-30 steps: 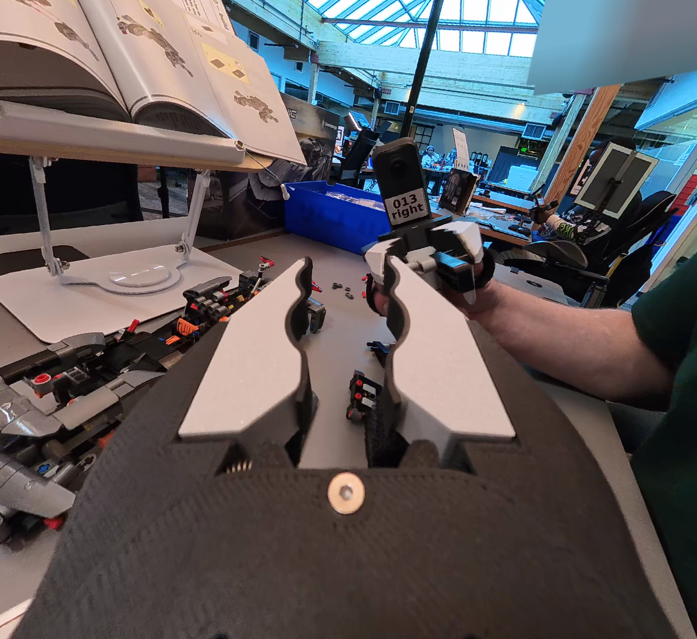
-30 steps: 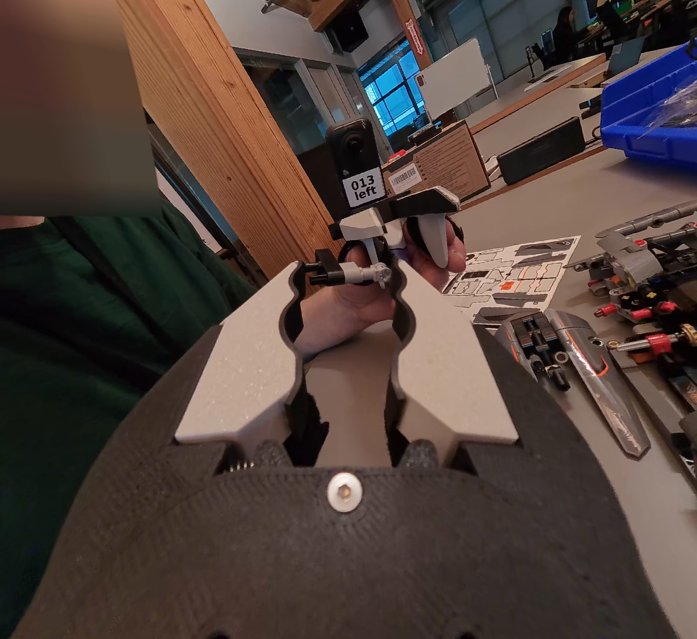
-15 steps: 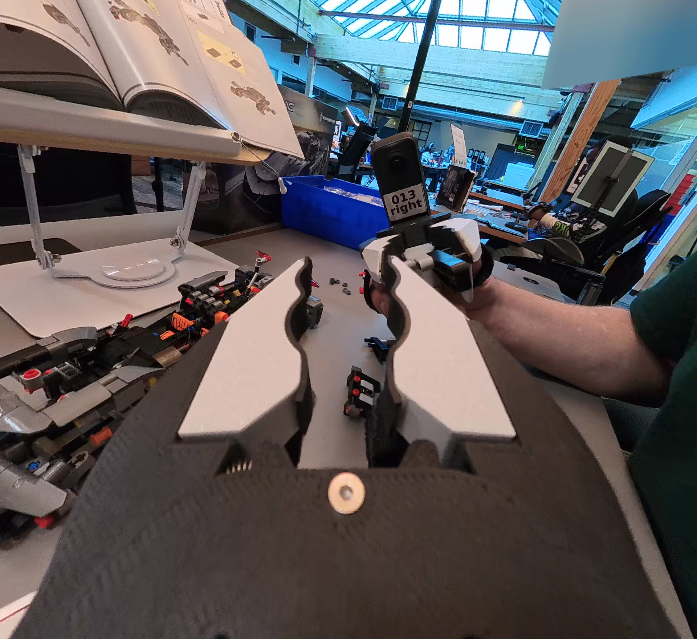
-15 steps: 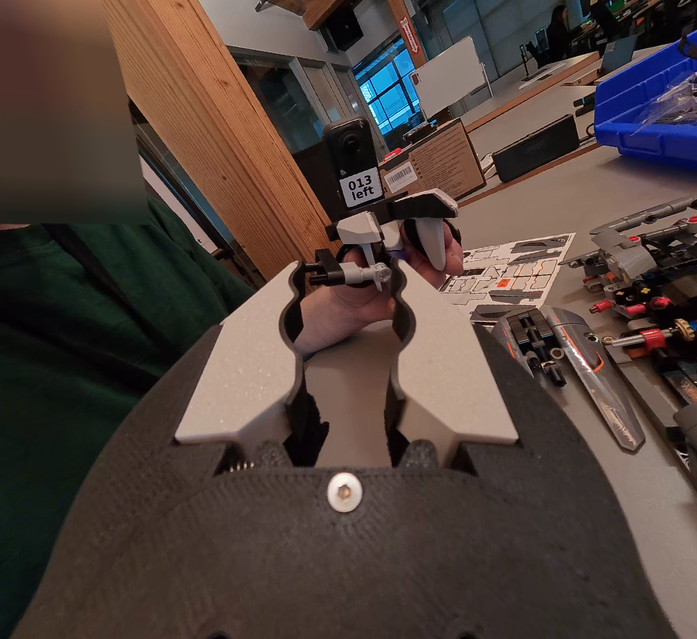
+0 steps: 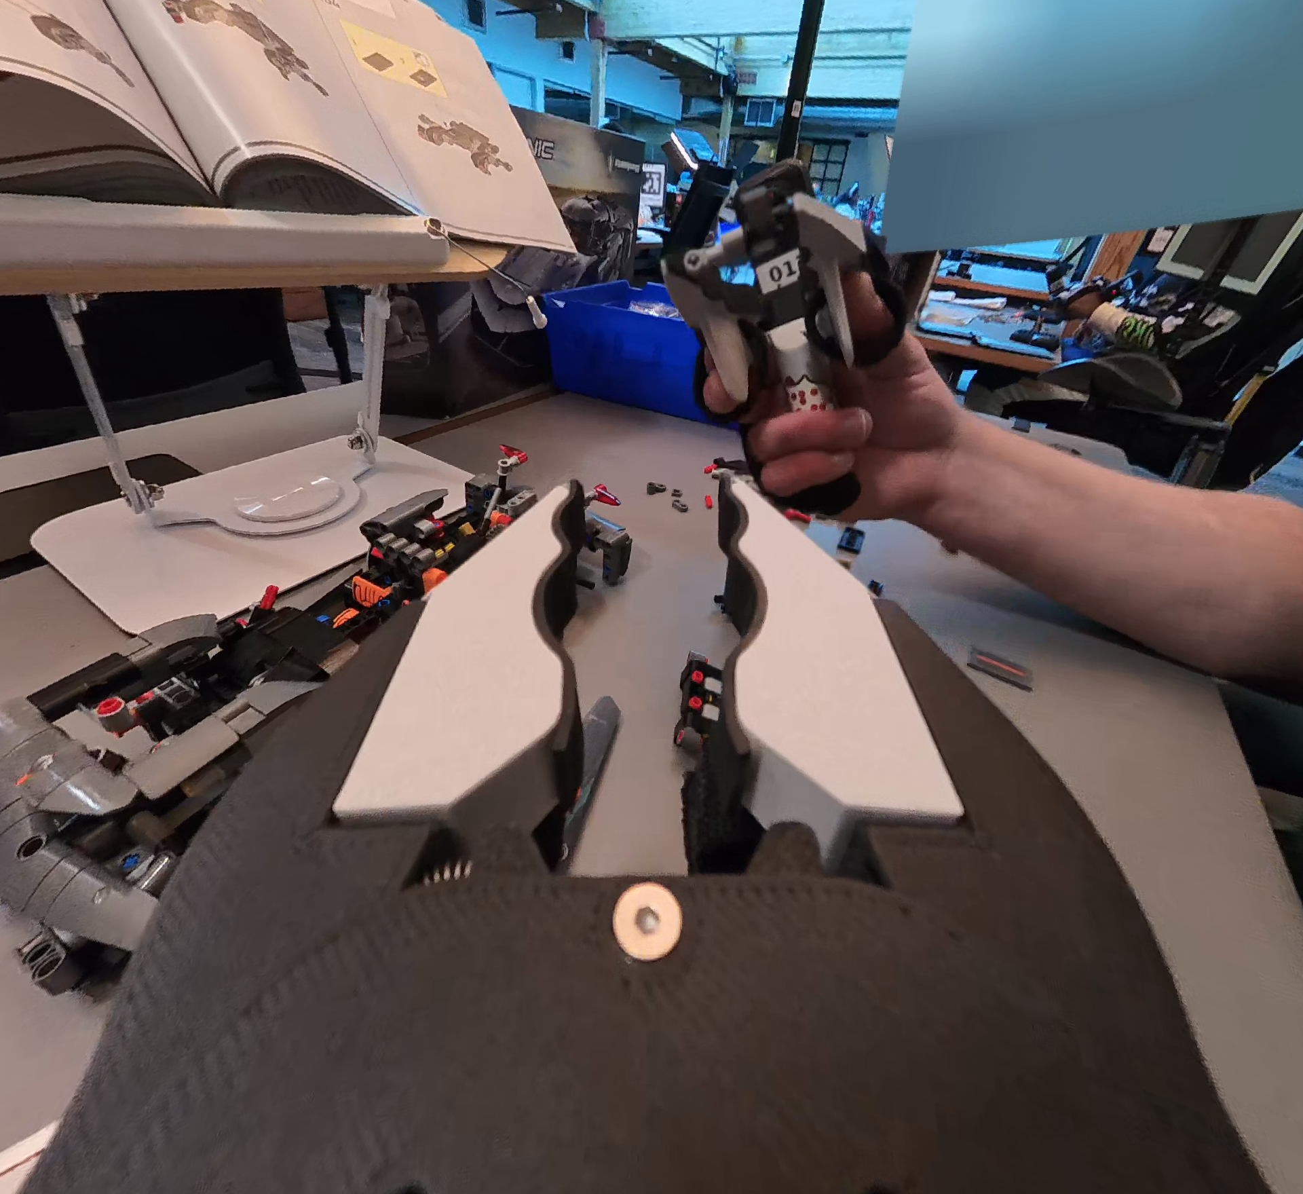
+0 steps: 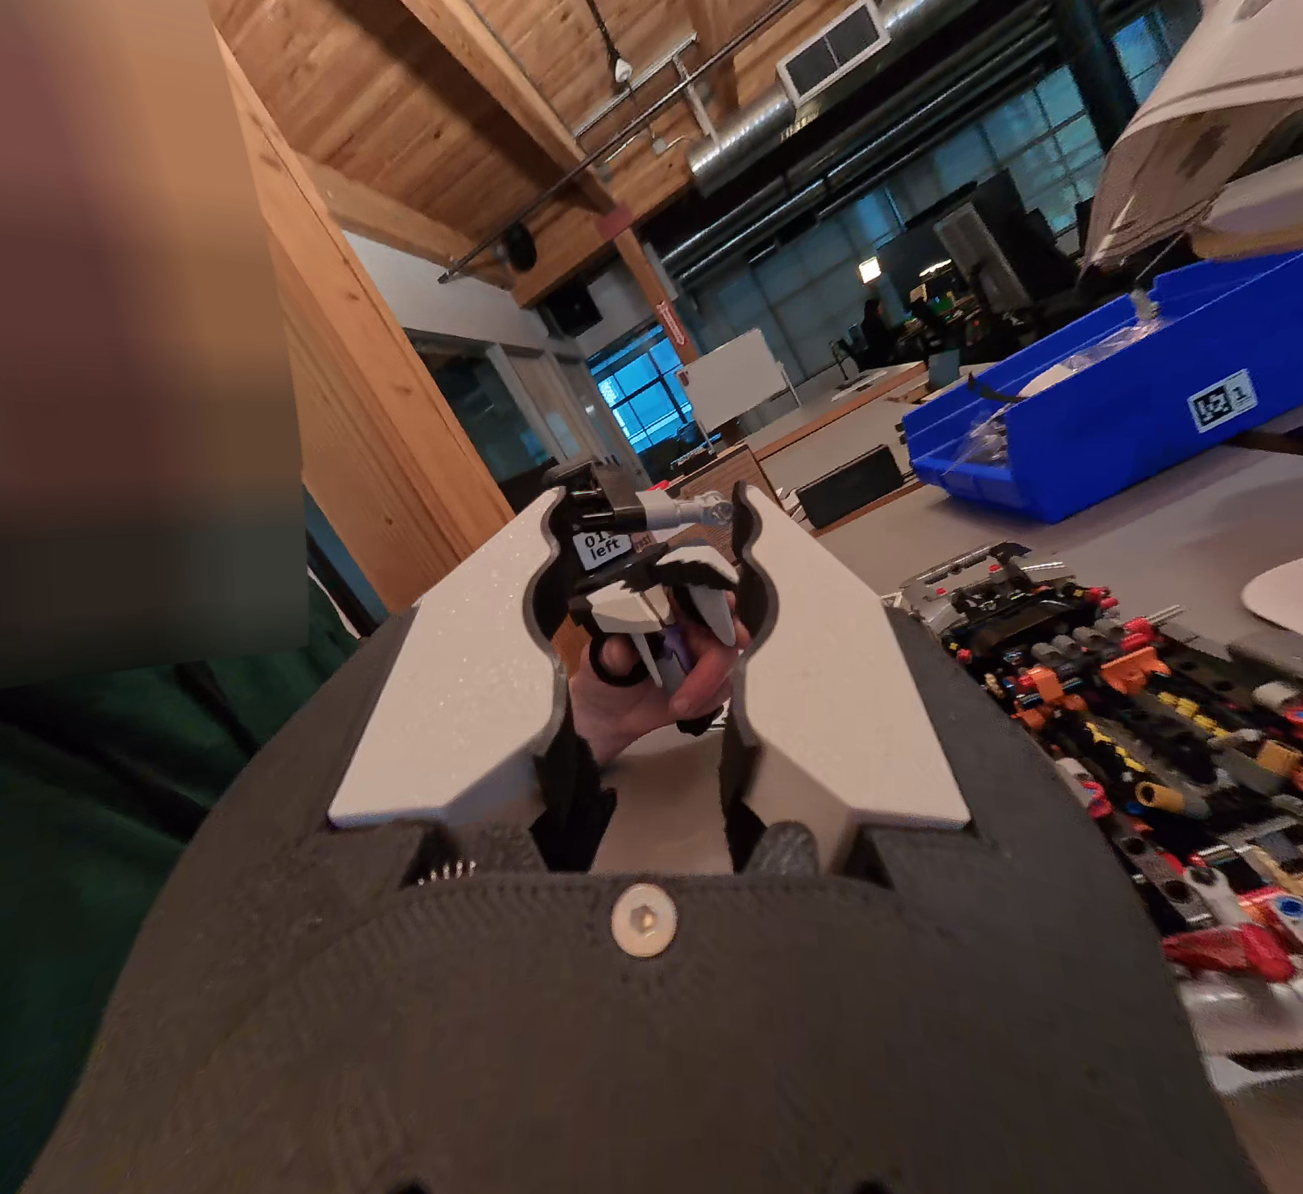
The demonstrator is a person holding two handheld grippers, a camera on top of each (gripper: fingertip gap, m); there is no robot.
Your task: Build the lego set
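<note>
Left wrist view, left to right. Upper left of frame: open instruction booklet (image 5: 233,53) on a white stand (image 5: 233,511). Lower left to centre left: partly built lego model (image 5: 211,659), dark grey and black with red and orange pins, long axis running from the lower left corner toward frame centre, lying on the grey table (image 5: 1100,737). Centre: left gripper (image 5: 649,525), fingers parted with a clear gap and nothing between them; below the gap a grey sliver and a small black sub-assembly with red pins (image 5: 694,695) rest on the table, just beside the right-hand finger. Upper centre: blue bin (image 5: 620,349). Right of centre: right gripper (image 5: 768,314) raised in a hand (image 5: 846,448), well above the table. Right wrist view, left to right. Left: green sleeve and wooden post. Centre: right gripper (image 6: 649,518), fingertips bridged by a short rod piece (image 6: 663,511), black at its left end and light grey at its right, long axis crosswise to the fingers, so the gripper is clamped on it by its ends. Right: the model fills the lower right; blue bin at the upper right. Judgement: the held rod is the next part; the model lies to the right of the right gripper's fingers, nearer to the empty left gripper, which is placed to steady it.
</note>
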